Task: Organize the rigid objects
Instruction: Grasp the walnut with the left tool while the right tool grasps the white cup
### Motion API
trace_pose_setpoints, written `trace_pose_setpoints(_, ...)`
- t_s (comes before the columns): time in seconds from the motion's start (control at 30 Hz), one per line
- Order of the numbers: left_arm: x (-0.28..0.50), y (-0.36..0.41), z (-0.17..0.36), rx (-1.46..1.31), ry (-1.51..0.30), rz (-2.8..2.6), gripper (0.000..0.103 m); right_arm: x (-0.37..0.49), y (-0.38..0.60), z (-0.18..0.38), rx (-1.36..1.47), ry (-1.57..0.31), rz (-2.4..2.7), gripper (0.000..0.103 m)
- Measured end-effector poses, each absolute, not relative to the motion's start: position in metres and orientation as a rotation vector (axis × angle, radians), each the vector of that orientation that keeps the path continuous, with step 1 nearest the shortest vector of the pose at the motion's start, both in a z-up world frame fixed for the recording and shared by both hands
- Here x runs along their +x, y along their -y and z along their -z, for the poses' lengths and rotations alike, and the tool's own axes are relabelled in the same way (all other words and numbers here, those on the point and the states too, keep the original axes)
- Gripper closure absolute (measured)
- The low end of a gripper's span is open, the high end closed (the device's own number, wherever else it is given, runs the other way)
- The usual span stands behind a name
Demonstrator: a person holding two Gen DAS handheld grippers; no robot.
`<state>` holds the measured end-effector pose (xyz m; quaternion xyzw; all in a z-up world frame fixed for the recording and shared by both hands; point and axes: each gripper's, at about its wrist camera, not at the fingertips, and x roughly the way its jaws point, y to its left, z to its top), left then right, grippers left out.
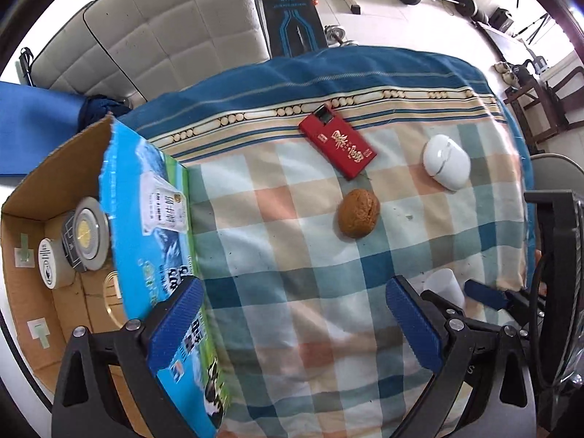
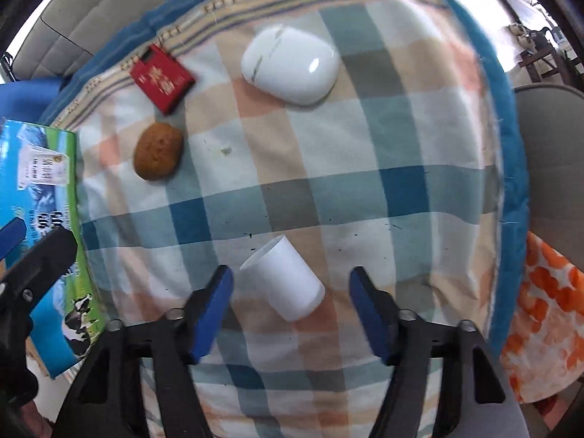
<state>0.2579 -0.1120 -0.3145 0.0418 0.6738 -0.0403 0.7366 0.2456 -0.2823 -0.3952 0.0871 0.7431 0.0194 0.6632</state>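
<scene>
a checked cloth [image 2: 328, 168] covers the desk, and the white cup [image 2: 288, 281] lying on its side near the front serves as the landmark. the right tongs [image 2: 290, 310] stand spread wide, one blue pad on each side of the cup, neither touching it. beyond the cup, across a broad stretch of bare cloth, sits a white computer mouse [image 2: 292, 65]; to the cup's far left lie a walnut [image 2: 157, 157] and, past it, a red cigarette pack [image 2: 162, 78] at the striped border. the cloth's blue hem runs well right of the cup. left of the cup, at the cloth's edge, an open milk carton box [image 1: 146, 219] holds a round metal tin [image 1: 87, 233] and a white tape roll [image 1: 49, 262]. the left tongs [image 1: 292, 328] hang open and empty, one finger over the box's wall, the other just left of the cup [image 1: 443, 286].
</scene>
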Motion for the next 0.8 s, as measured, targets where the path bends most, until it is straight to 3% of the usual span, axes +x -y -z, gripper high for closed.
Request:
trace_pose_setpoints(0.07, 0.263, 0.112, 0.322, 0.080, -1.494, 0.089, 0.001, 0.246, 0.283, 0.402, 0.193, -1.681, -0.051, 0.052)
trace_pose_setpoints(0.17, 0.271, 0.113, 0.326, 0.056, -1.493, 0.099, 0.001, 0.250, 0.292, 0.403, 0.205, -1.686, -0.042, 0.066)
trace_pose_setpoints(0.33, 0.288, 0.128, 0.331, 0.013, -1.504, 0.158, 0.004, 0.265, 0.318, 0.394, 0.247, -1.664, 0.019, 0.069)
trace_pose_setpoints(0.47, 0.304, 0.141, 0.342, 0.022, -1.524, 0.189, 0.021, 0.273, 0.332, 0.390, 0.276, -1.649, 0.033, 0.069)
trace_pose_setpoints(0.53, 0.312, 0.149, 0.353, 0.044, -1.544, 0.195, 0.025, 0.276, 0.338, 0.392, 0.279, -1.652, 0.035, 0.069)
trace_pose_setpoints(0.6, 0.316, 0.157, 0.364, 0.067, -1.575, 0.207, 0.038, 0.278, 0.347, 0.398, 0.319, -1.652, 0.040, 0.068)
trace_pose_setpoints(0.67, 0.317, 0.163, 0.372, 0.093, -1.604, 0.215, 0.060, 0.279, 0.356, 0.401, 0.346, -1.654, 0.062, 0.068)
trace_pose_setpoints(0.7, 0.316, 0.164, 0.375, 0.108, -1.612, 0.216, 0.063, 0.278, 0.360, 0.402, 0.371, -1.655, 0.063, 0.067)
trace_pose_setpoints(0.8, 0.313, 0.164, 0.372, 0.090, -1.594, 0.210, 0.072, 0.276, 0.370, 0.402, 0.391, -1.650, 0.072, 0.054)
